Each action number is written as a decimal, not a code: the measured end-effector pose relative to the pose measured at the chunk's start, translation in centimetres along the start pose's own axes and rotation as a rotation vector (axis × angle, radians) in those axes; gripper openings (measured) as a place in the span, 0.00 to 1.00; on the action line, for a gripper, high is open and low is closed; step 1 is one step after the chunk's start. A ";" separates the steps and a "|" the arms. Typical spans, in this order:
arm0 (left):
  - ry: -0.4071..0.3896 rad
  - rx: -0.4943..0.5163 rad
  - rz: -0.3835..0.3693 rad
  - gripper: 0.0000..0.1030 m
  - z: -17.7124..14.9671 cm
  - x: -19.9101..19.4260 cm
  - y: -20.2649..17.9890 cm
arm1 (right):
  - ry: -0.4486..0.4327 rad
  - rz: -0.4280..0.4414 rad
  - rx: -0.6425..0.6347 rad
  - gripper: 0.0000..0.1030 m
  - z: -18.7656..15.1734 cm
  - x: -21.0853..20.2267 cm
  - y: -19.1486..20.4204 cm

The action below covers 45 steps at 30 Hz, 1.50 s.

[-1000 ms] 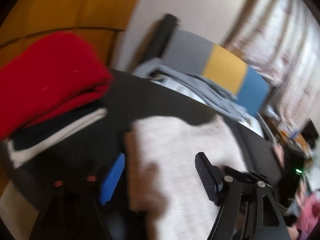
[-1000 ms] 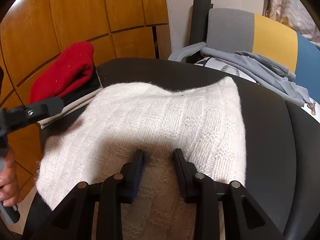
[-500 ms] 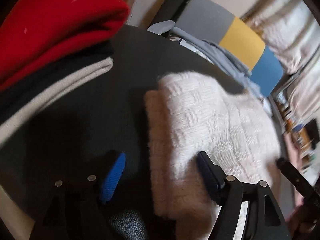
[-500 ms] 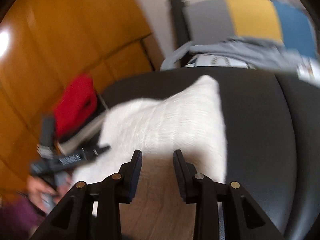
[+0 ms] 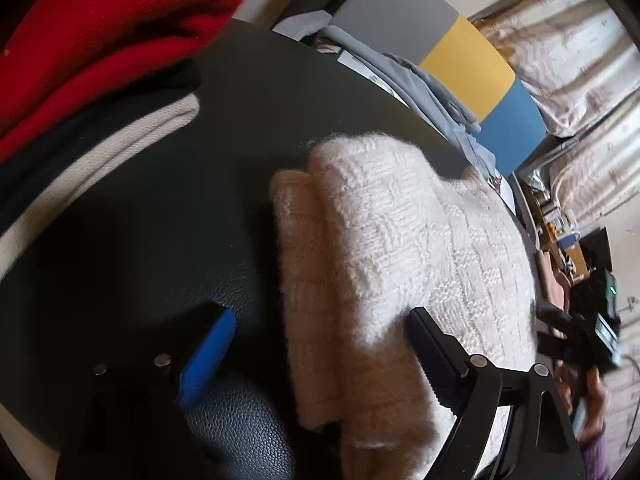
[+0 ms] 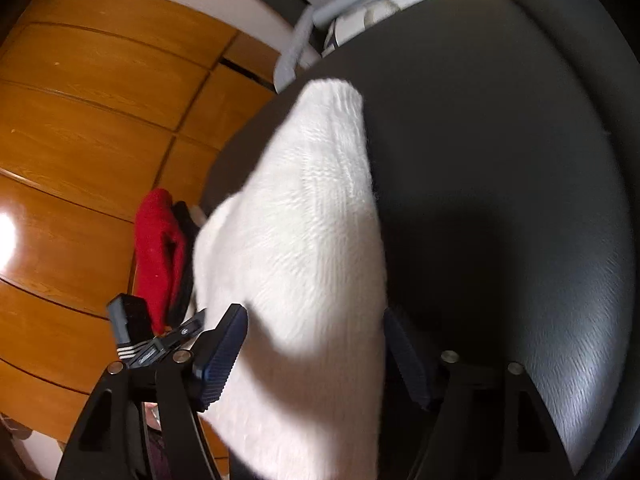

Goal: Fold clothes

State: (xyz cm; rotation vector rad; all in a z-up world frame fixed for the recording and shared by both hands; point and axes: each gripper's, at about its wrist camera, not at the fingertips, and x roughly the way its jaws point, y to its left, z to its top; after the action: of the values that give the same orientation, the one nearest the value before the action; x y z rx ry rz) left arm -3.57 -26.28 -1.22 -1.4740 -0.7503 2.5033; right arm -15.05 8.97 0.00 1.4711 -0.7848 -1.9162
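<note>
A folded white knit sweater (image 5: pixel 400 248) lies on a black leather seat (image 5: pixel 168 208). My left gripper (image 5: pixel 320 360) straddles its near left edge. The jaws are opening: the blue pad (image 5: pixel 208 360) rests over bare leather and the black finger (image 5: pixel 432 356) is over the knit. In the right wrist view the sweater (image 6: pixel 304 240) runs between the jaws of my right gripper (image 6: pixel 314 356), which are opening wide, with no pinch seen. The far right of the left wrist view shows a hand holding the right gripper (image 5: pixel 580 332).
A stack of folded clothes sits at the seat's left edge: red garment (image 5: pixel 100 36) over black and cream ones. A grey garment (image 5: pixel 420 80) is draped on a grey, yellow and blue chair (image 5: pixel 468 60) behind. Wooden panels (image 6: pixel 80 128) stand to the left and curtains (image 5: pixel 572 60) to the right.
Right jaws spread from a narrow pinch on the knit to wide apart, and that gripper rolled and shifted. Left jaws widened and came down close over the sweater's edge. The sweater is folded narrower.
</note>
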 end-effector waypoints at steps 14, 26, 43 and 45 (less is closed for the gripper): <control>0.024 0.089 -0.015 1.00 1.0 2.0 -0.8 | 0.120 0.022 -0.028 0.76 1.3 4.7 1.8; -0.054 0.097 -0.051 0.42 -1.3 0.3 -1.6 | 0.033 0.020 -0.037 0.55 -0.9 4.4 2.8; -0.185 0.096 -0.209 0.29 -3.6 -3.7 -6.3 | -0.035 0.203 -0.130 0.50 -3.4 -0.7 10.5; -0.234 0.077 -0.223 0.29 -2.9 -5.1 -6.2 | -0.034 0.233 -0.175 0.50 -2.9 -0.7 13.1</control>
State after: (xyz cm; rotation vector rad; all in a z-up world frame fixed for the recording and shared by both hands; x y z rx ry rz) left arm 0.76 -21.76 4.63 -1.0222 -0.7946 2.5244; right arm -10.80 0.77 9.68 1.1904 -0.7479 -1.7887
